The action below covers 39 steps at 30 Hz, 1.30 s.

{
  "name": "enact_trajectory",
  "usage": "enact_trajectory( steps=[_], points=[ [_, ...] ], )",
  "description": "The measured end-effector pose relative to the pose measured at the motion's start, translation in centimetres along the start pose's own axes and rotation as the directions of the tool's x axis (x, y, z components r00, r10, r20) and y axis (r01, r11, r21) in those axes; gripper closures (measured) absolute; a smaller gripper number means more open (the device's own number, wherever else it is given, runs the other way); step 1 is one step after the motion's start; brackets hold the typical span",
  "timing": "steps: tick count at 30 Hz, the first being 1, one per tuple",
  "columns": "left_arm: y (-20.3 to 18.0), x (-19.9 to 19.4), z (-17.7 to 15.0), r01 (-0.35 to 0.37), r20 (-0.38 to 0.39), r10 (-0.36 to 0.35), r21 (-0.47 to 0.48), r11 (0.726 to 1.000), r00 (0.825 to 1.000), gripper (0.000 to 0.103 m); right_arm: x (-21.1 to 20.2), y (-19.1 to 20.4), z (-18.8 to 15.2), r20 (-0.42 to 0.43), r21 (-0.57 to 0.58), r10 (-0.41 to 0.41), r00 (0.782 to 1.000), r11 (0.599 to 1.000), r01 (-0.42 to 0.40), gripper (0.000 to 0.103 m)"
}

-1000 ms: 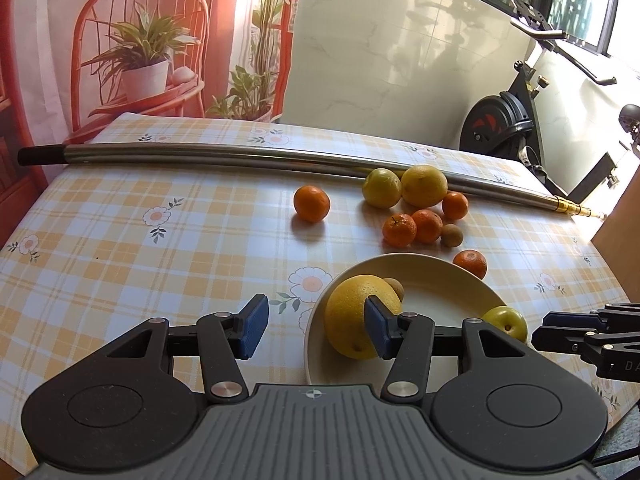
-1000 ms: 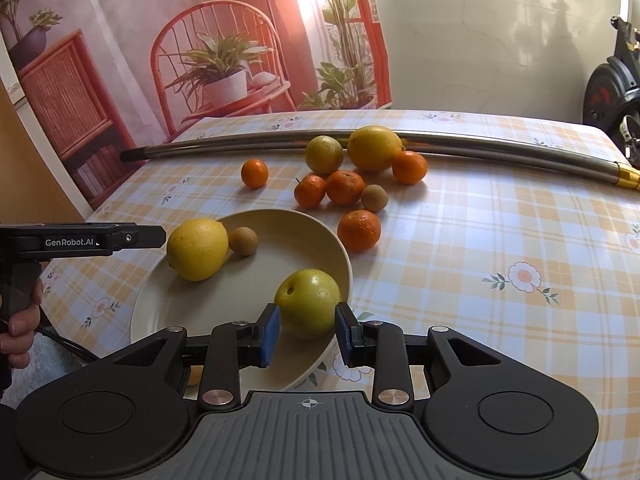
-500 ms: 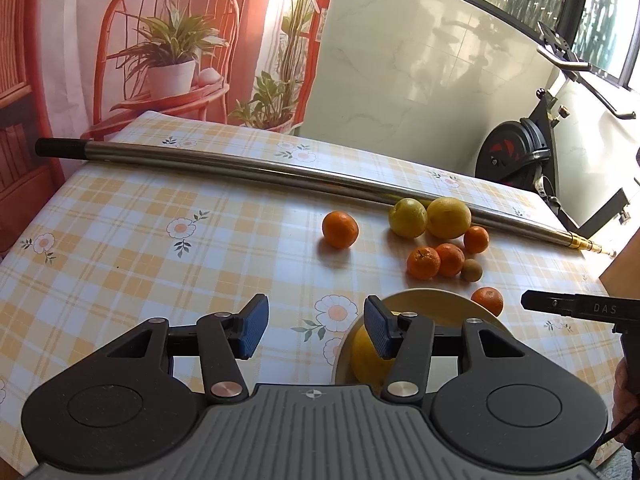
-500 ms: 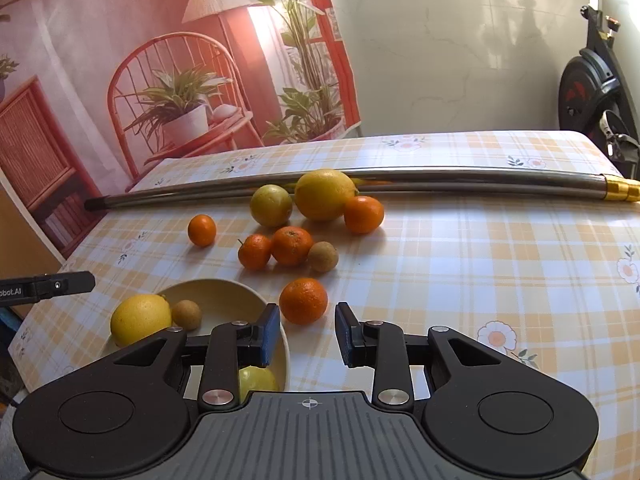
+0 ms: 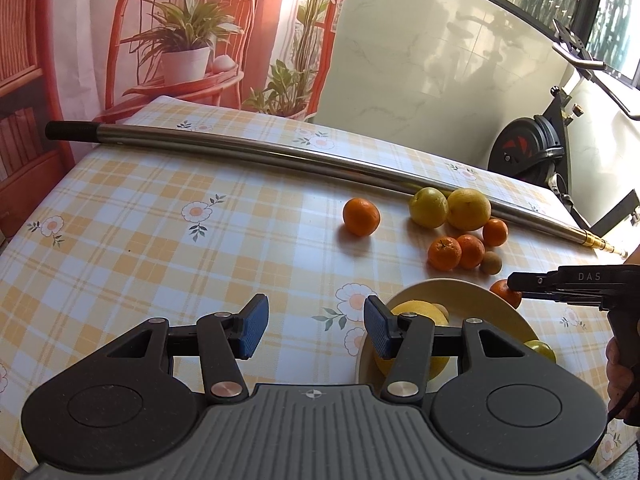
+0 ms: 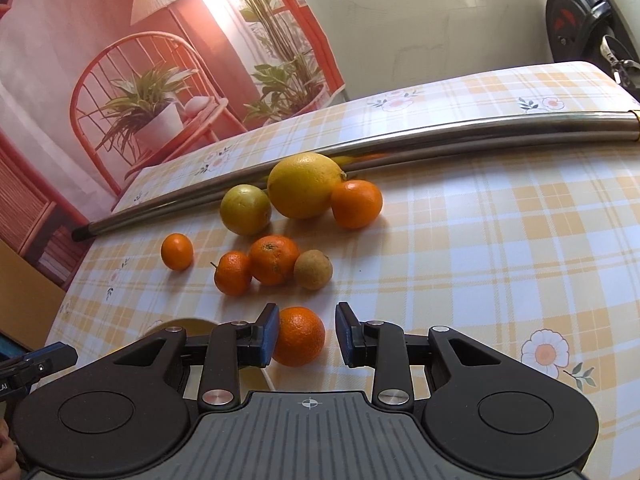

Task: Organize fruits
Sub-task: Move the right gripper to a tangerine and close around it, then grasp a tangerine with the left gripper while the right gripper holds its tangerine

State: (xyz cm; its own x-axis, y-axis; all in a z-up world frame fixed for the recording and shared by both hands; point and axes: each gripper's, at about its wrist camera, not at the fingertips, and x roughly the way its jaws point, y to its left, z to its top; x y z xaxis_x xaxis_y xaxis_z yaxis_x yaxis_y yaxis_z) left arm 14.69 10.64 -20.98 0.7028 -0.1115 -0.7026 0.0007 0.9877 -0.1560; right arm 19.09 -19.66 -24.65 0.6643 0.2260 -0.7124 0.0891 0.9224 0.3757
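Observation:
My right gripper (image 6: pixel 307 336) is open around an orange (image 6: pixel 300 336) that lies on the checked tablecloth just right of the cream plate (image 6: pixel 188 324). The left pad is close against the orange and a gap shows at the right pad. In the left wrist view the same gripper (image 5: pixel 516 282) reaches in from the right in front of that orange (image 5: pixel 505 294). The plate (image 5: pixel 468 292) holds a big yellow citrus (image 5: pixel 420 310), a small brown fruit (image 5: pixel 442 310) and a green apple (image 5: pixel 541 350). My left gripper (image 5: pixel 315 332) stands open and empty over the cloth, left of the plate.
Beyond the orange lies a cluster: a large yellow citrus (image 6: pixel 304 186), a greenish fruit (image 6: pixel 246 210), several mandarins (image 6: pixel 274 260), a brown fruit (image 6: pixel 313 269) and a lone mandarin (image 6: pixel 177 252). A steel pole (image 6: pixel 440 134) crosses the table behind them. A hand (image 5: pixel 620 368) grips the right tool.
My right gripper left the green apple in the plate and moved right, to the orange beside it. The left view swung left, off the plate; its jaws kept their width.

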Motion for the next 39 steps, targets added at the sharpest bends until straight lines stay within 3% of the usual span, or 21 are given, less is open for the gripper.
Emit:
enact_trajectory(
  steps=[10,16,26,32,39],
  points=[
    [-0.2,0.1,-0.1,-0.003,-0.005,0.003,0.002,1.000,1.000,0.047,1.3,0.7,0.4,-0.077,-0.010,0.032,0.997,0.999,-0.033,0.067],
    [-0.2,0.1,0.0,-0.005,-0.007,0.005,0.002,1.000,1.000,0.047,0.9,0.1,0.1,-0.066,0.020,0.053,0.996,0.998,-0.052,0.074],
    [-0.3,1.2,3.3,0.023,0.002,-0.023,0.037,0.999,1.000,0.047,-1.3,0.0,-0.5,0.021,-0.038,-0.048,0.999,0.998,0.048,0.074],
    [-1.3,2.6,7.1,0.038,0.022,-0.039,0.048,0.998,0.999,0.047,-3.6,0.2,-1.4,0.121,-0.103,-0.147,0.982,0.982,0.160,0.074],
    [-2.0,6.9,9.7,0.067,-0.051,-0.068,-0.019,0.998,0.996,0.048,-4.6,-0.6,-2.2,0.150,-0.082,-0.177,0.973,0.978,0.191,0.074]
  ],
)
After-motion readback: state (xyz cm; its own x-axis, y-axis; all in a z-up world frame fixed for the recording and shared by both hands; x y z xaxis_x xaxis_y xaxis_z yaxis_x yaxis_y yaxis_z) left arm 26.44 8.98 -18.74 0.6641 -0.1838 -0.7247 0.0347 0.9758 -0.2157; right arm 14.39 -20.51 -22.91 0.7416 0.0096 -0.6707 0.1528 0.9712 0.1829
